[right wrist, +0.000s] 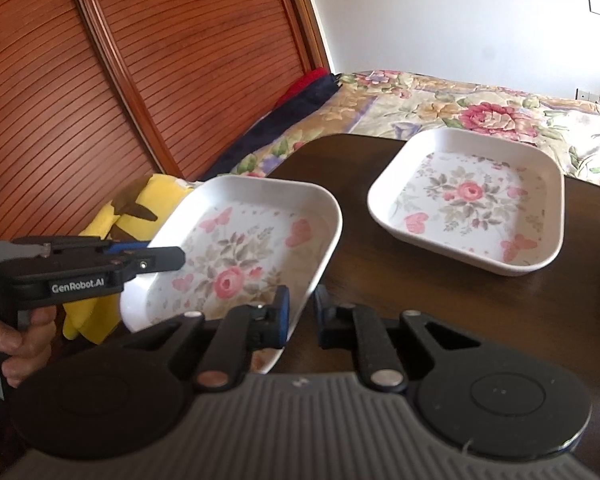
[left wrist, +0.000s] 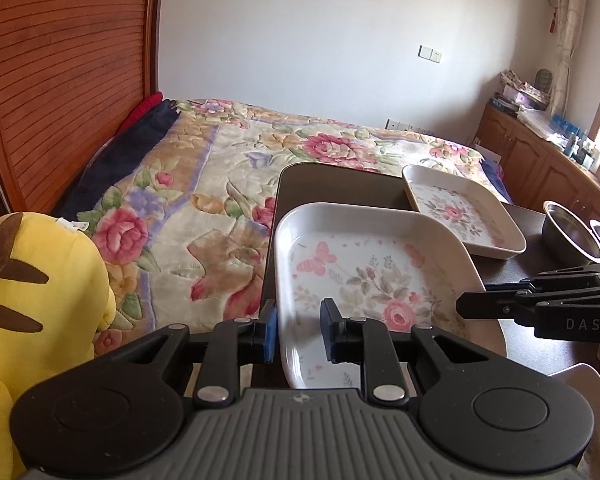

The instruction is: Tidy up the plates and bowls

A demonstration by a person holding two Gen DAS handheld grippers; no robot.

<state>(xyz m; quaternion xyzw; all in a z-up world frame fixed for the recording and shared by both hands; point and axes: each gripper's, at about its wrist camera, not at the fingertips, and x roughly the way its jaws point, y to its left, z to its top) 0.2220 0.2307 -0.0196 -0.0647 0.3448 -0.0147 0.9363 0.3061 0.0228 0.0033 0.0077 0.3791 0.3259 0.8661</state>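
White melamine near plate (left wrist: 364, 280) is clamped at its left rim by the left gripper (left wrist: 298, 330), lifted off the dark table (left wrist: 340, 188). From the right wrist, its opposite rim is pinched by the right gripper (right wrist: 302, 316), probably for stacking onto the far plate (right wrist: 466, 200).

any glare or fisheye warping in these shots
Left wrist view: daylight from a window at the right edge washes out that side; the wooden headboard bows. Right wrist view: sheen on the dark table; the headboard slats curve strongly; the nearer plate looks slightly soft.
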